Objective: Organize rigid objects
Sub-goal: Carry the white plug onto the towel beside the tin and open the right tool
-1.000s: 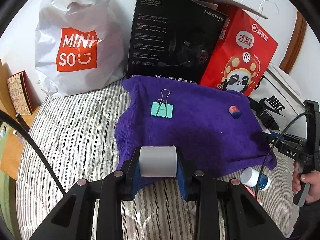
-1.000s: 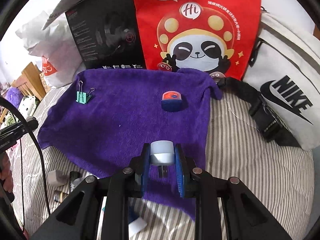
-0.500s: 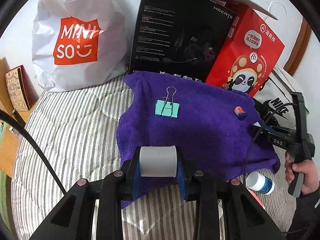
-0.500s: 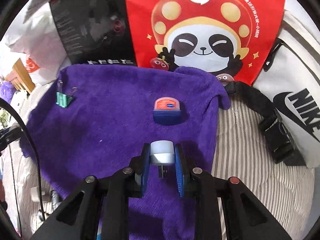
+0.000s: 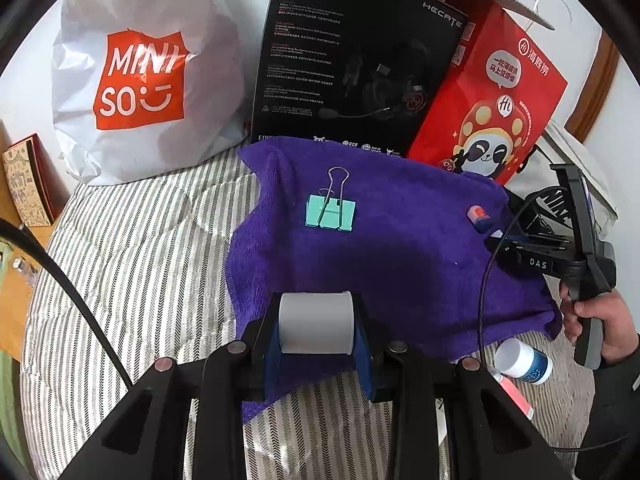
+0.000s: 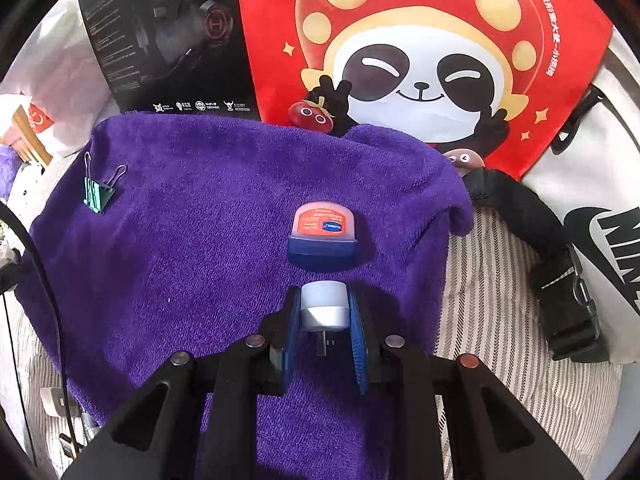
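A purple towel (image 5: 400, 248) (image 6: 192, 248) lies spread on a striped bed. On it rest a teal binder clip (image 5: 330, 216) (image 6: 96, 196) and a small blue jar with an orange lid (image 5: 480, 218) (image 6: 322, 236). My left gripper (image 5: 316, 330) is shut on a white cylinder (image 5: 316, 328) over the towel's near edge. My right gripper (image 6: 323, 312) is shut on a small silver and pale blue plug-in light (image 6: 323, 308), just short of the blue jar. The left wrist view also shows the right gripper (image 5: 496, 240), held by a hand (image 5: 604, 320), beside that jar.
Behind the towel stand a white Miniso bag (image 5: 140, 80), a black headset box (image 5: 352, 60) and a red panda bag (image 6: 420, 60). A white Nike bag with a black strap (image 6: 568, 248) lies to the right. A white-capped bottle (image 5: 522, 362) sits off the towel's near right corner.
The right gripper has moved forward and down over the towel, closing in on the blue jar. The left gripper has barely shifted and still holds the white cylinder.
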The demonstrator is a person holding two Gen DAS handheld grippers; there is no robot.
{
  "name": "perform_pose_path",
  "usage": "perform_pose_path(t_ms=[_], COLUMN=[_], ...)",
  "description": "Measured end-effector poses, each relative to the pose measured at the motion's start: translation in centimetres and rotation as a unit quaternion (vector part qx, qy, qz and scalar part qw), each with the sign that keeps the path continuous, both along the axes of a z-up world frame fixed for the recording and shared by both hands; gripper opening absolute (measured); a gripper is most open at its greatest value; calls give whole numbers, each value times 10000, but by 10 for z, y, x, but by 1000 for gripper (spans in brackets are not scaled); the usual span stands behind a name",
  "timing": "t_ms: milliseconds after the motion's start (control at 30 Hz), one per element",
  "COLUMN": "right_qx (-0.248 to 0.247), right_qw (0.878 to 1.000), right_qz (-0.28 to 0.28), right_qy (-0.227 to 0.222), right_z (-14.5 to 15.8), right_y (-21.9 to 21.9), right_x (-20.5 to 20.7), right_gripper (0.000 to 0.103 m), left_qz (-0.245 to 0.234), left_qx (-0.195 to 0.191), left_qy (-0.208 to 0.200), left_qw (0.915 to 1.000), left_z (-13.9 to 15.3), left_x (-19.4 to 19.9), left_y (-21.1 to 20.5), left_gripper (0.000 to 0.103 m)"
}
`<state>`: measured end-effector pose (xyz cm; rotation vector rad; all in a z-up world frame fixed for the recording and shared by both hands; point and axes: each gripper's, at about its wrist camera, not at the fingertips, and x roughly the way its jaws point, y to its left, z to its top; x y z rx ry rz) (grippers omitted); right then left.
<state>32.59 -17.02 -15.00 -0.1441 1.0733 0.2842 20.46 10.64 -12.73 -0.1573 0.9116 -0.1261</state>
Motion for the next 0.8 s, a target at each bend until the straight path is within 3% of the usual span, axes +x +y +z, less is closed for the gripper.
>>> perform_pose_path(t_ms=[100, 267, 533, 800], right_qx=[2, 28, -473, -163], right_qw=[10000, 9999, 9984, 9989], right_qz=[19, 165, 210, 160], right_qy=[-2, 43, -244, -410], right_z=[-1, 2, 16, 42], right_y=[-2, 1, 5, -12], right_x=[-1, -10, -38, -72], right_gripper=[27, 55, 57, 60], left_qz=[-14, -8, -39, -72], left_qx=[-7, -22, -41, -114], left_qy=[35, 61, 85, 69], left_qw=[10000, 10000, 9999, 9999], left_z=[-1, 0, 3, -1], left_x=[0, 1, 2, 26], left_y=[0, 0, -3, -10], left_gripper=[30, 30, 30, 30])
